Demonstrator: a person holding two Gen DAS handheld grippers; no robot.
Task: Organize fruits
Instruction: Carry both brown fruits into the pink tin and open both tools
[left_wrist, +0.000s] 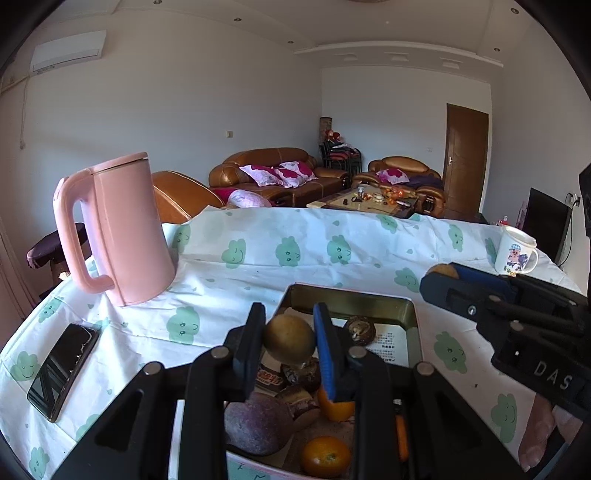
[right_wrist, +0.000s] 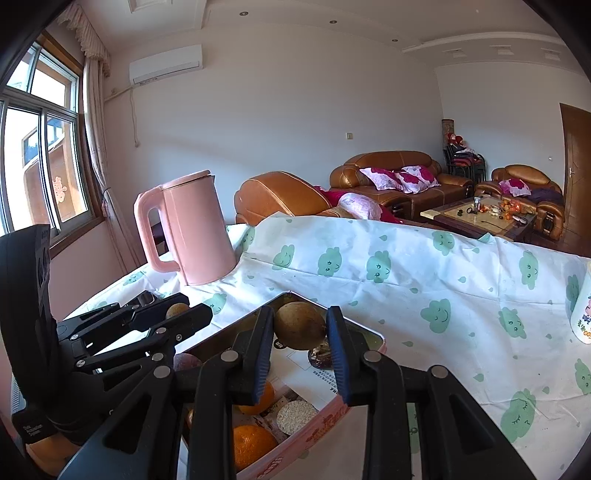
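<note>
Left gripper held a brown fruit above the tin. Right gripper likewise gripped another fruit, over the tin's far end.

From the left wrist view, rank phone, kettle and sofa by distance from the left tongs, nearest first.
1. Phone: flat on the cloth, left of the left tongs.
2. Kettle: upright, farther back on the left.
3. Sofa: across the room, beyond the table.

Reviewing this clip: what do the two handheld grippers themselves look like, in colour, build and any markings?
Both are matte black plastic linkages with silver round pivot pins. The left gripper and right gripper each carry flat fingers faced with blue pads. White raised letters "DAS" mark the right gripper's body. No cables or sleeves show.
</note>
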